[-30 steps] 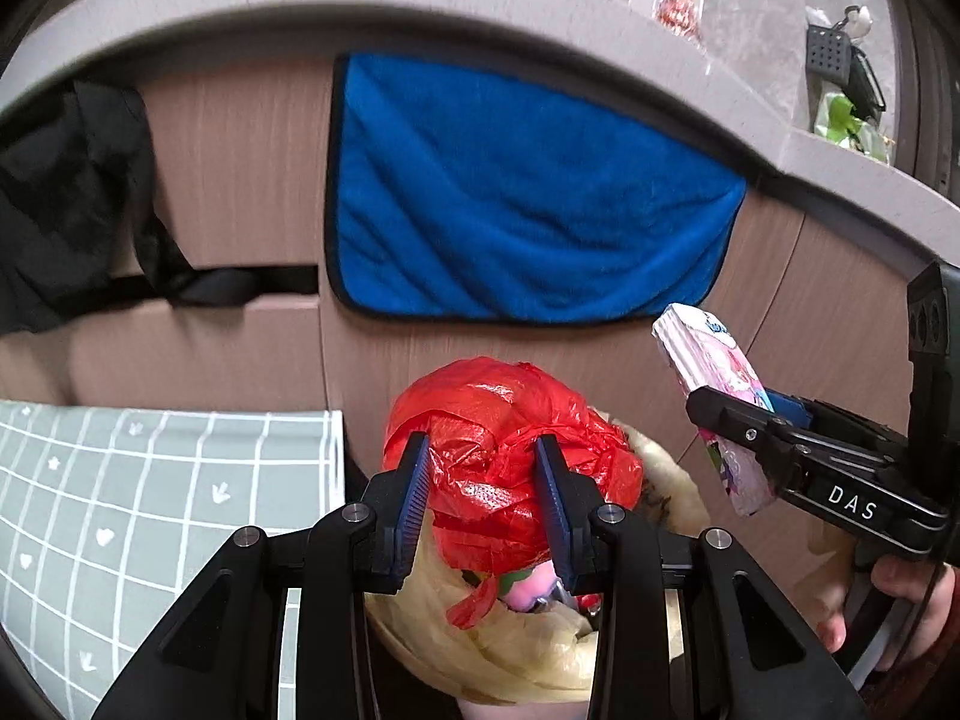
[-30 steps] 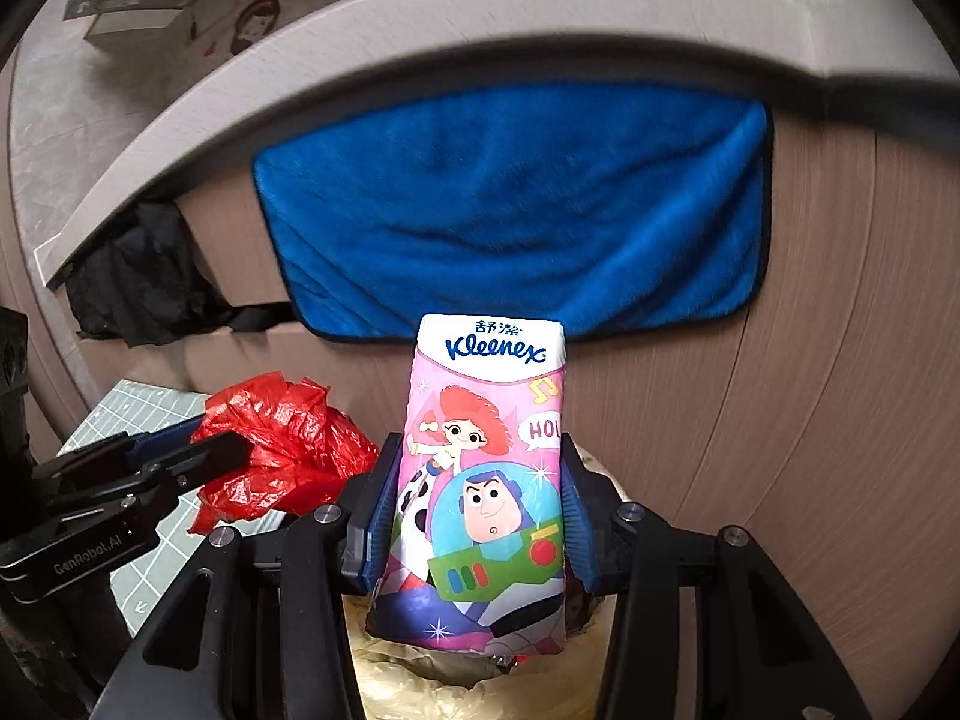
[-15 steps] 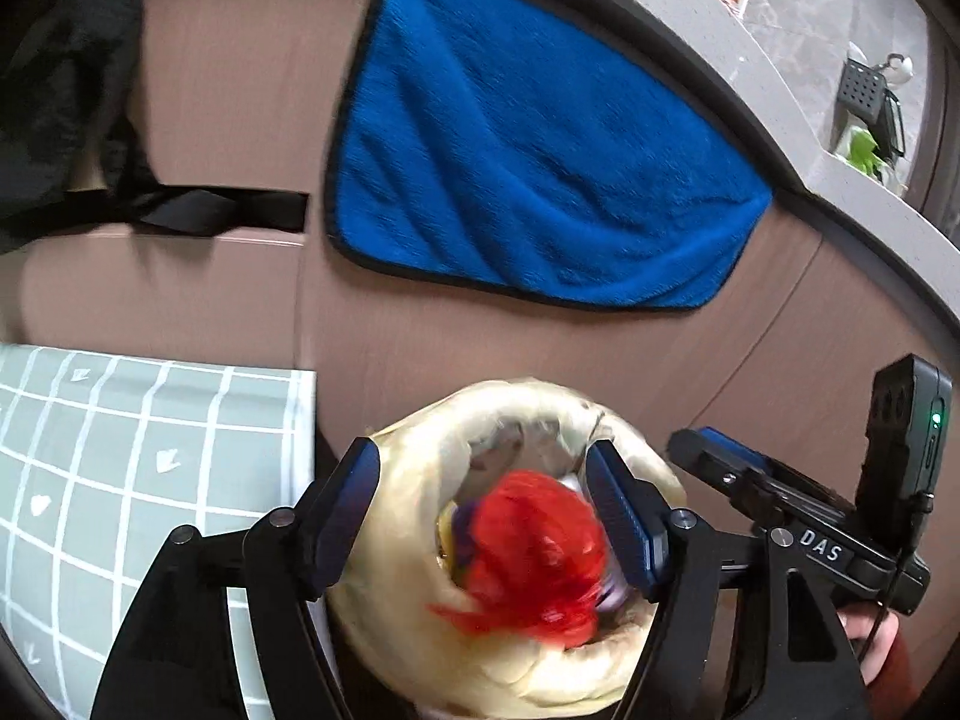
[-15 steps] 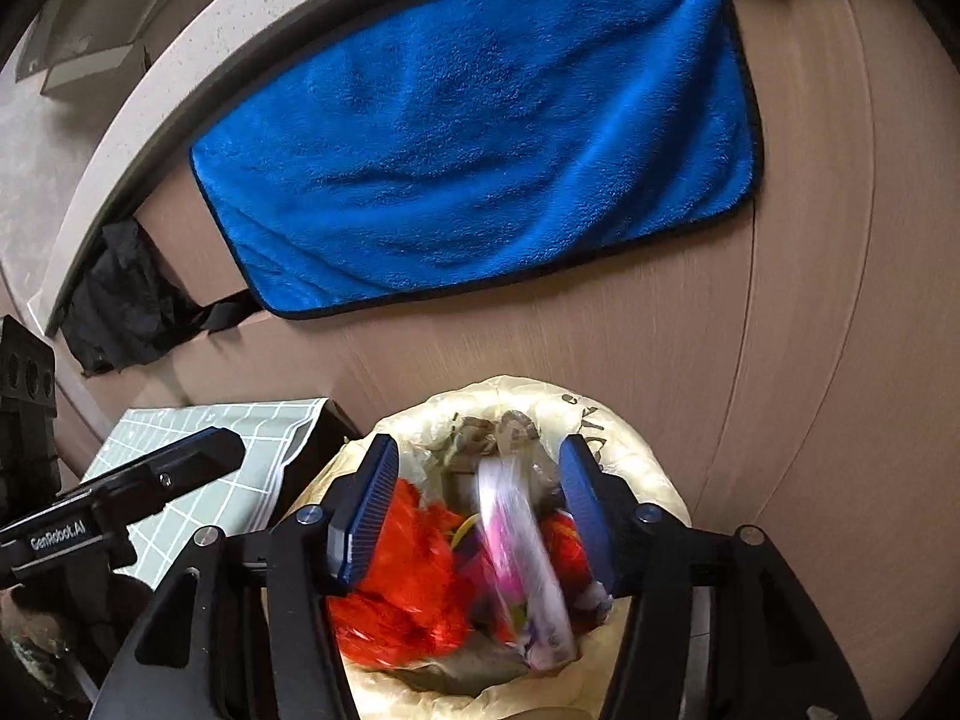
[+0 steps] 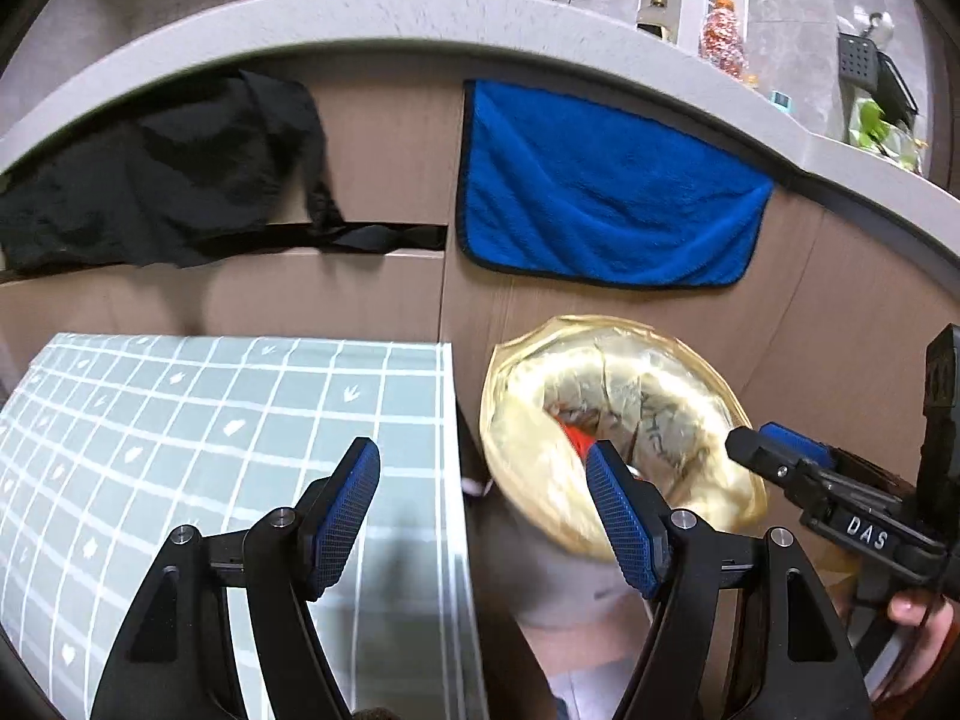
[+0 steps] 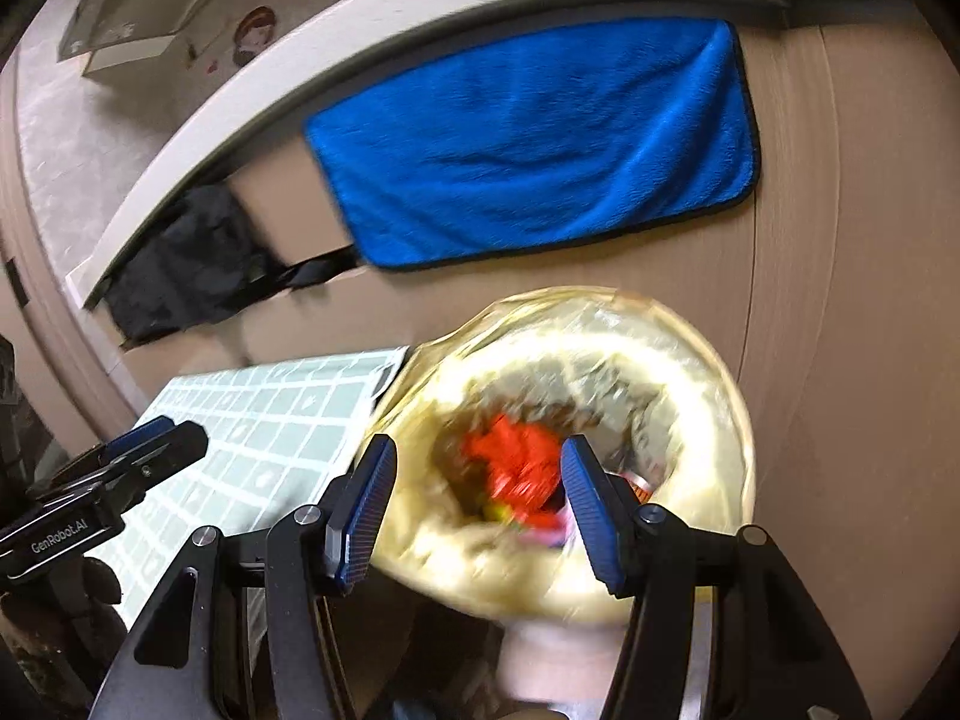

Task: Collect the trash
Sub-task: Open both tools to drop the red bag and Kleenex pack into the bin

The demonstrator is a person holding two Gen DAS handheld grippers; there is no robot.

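Observation:
A bin with a yellowish liner (image 5: 606,333) (image 6: 690,354) stands against the wooden cabinet front. Inside it lies a crumpled red plastic bag (image 5: 573,437) (image 6: 516,459), with a blurred bit of pink wrapper (image 6: 555,534) beside it. My left gripper (image 5: 480,468) is open with nothing between its fingers, over the edge of the checkered surface just left of the bin. My right gripper (image 6: 479,462) is also open with nothing in it, hovering above the bin's mouth. In the left wrist view the right gripper (image 5: 762,445) reaches in at the bin's right rim. The left gripper (image 6: 174,441) shows at the left of the right wrist view.
A green checkered cloth (image 5: 210,432) covers a surface left of the bin. A blue towel (image 5: 606,198) and a black cloth (image 5: 162,186) hang on the cabinet under a grey countertop (image 5: 420,18). Bottles and a plant stand on the counter at the far right.
Both grippers opened. The red bag and the pink tissue pack dropped into the bin. The left gripper swung left over the checkered cloth, and the right drew back from the bin.

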